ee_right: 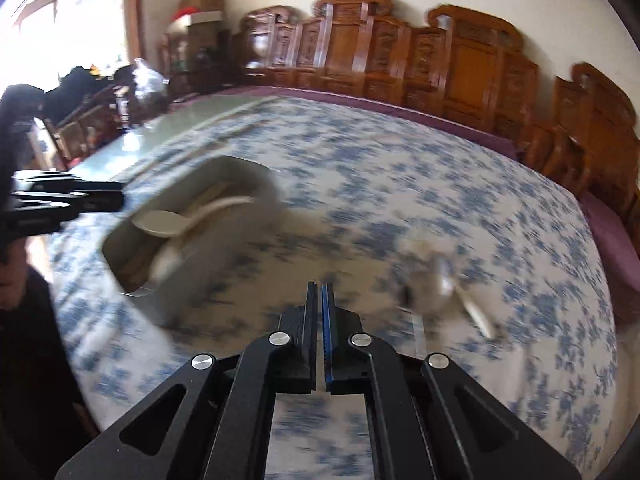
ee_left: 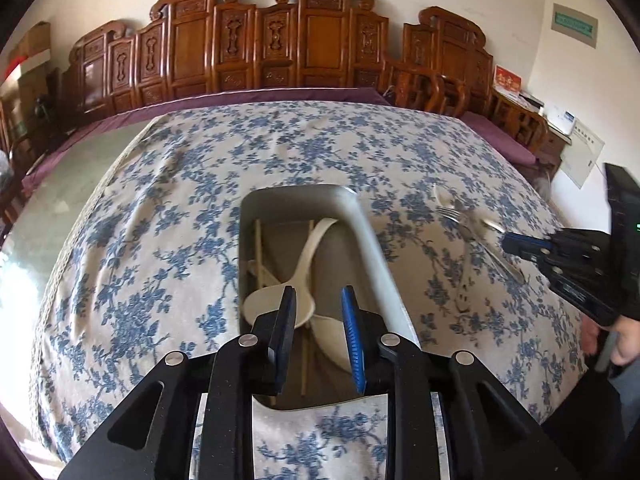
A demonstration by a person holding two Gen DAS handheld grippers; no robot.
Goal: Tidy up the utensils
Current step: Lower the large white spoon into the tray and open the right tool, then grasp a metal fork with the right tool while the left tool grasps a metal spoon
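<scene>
We judge the metal fork (ee_left: 472, 232), lying on the counter (ee_left: 160, 240) right of the grey tray (ee_left: 372, 240), thin, stiff and slippery; its handle middle seems best. Left gripper (ee_left: 318, 300) is spread, empty, above white spoons (ee_left: 304, 264); right gripper (ee_right: 321, 292) pressed together. Floral cloth wrinkles; carved wooden chairs (ee_left: 320, 40) behind.

The right wrist view is strongly blurred, so the metal cutlery (ee_right: 452, 280) on the tablecloth (ee_right: 400, 168) cannot be told piece by piece. In the left wrist view the fork (ee_left: 472, 228) is also smeared. The left gripper (ee_left: 318, 300) hides the near part of the tray (ee_left: 372, 240) and parts of the white spoons (ee_left: 304, 272) and chopsticks (ee_left: 259, 248). The person's hand (ee_left: 628, 340) is cut by the picture edge.
</scene>
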